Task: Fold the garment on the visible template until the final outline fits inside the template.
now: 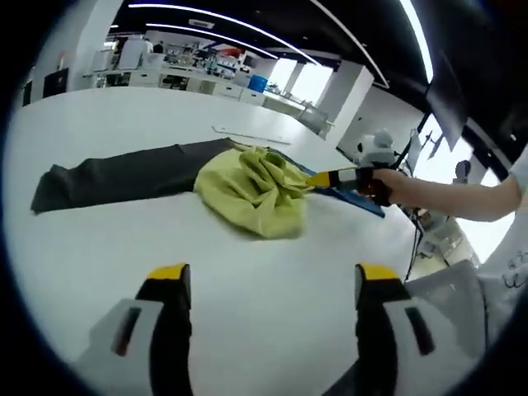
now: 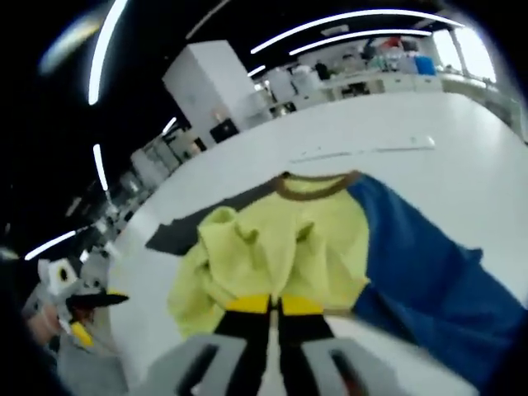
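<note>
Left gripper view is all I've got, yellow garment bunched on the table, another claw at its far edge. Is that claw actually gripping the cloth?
Observer: Yes. In the right gripper view the right claw is shut on the yellow garment.
Operator: Any collar showing?
Observer: A brown neckband lies at the garment's far edge.
Operator: How big is that blue piece?
Observer: The blue part spreads wide beside the yellow, reaching toward the camera.

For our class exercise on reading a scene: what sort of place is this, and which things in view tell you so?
Probably a lab or workshop hall: a big white table, benches crowded with equipment along the far wall, and long ceiling strip lights.
</note>
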Demonstrator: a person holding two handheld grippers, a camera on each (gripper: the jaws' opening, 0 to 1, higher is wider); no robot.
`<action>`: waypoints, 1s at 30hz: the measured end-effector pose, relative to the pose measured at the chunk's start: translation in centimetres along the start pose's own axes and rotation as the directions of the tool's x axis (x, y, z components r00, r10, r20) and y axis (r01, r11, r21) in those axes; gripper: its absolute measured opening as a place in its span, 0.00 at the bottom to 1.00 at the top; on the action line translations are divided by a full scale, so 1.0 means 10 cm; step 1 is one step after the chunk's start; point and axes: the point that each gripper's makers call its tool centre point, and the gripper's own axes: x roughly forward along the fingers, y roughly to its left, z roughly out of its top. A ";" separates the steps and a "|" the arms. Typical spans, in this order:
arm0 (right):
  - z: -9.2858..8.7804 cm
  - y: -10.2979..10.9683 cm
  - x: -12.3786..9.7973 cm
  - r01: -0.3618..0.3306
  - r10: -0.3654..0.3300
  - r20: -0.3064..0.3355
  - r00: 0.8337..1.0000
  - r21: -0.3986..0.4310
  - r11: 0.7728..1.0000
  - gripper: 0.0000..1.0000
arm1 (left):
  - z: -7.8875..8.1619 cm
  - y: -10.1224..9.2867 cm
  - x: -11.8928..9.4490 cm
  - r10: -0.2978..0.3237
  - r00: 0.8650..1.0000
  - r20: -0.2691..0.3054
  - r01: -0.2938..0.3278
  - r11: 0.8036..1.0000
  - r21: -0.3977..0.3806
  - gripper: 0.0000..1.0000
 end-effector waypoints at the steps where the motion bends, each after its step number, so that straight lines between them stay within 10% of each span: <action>1: 0.01 0.03 -0.03 -0.003 0.003 0.007 1.000 0.004 1.000 0.00 | -0.01 -0.04 0.04 -0.010 1.000 -0.003 0.010 1.000 -0.001 0.78; 20: 0.22 0.05 -0.23 -0.017 0.017 0.069 0.997 -0.001 1.000 0.00 | -0.03 -0.75 0.83 -0.149 0.989 -0.009 0.147 0.983 -0.108 0.49; 30: 0.29 0.02 -0.28 -0.016 0.017 0.083 0.996 -0.017 1.000 0.00 | -0.01 -0.76 1.10 -0.070 0.997 0.013 0.071 0.972 -0.225 0.41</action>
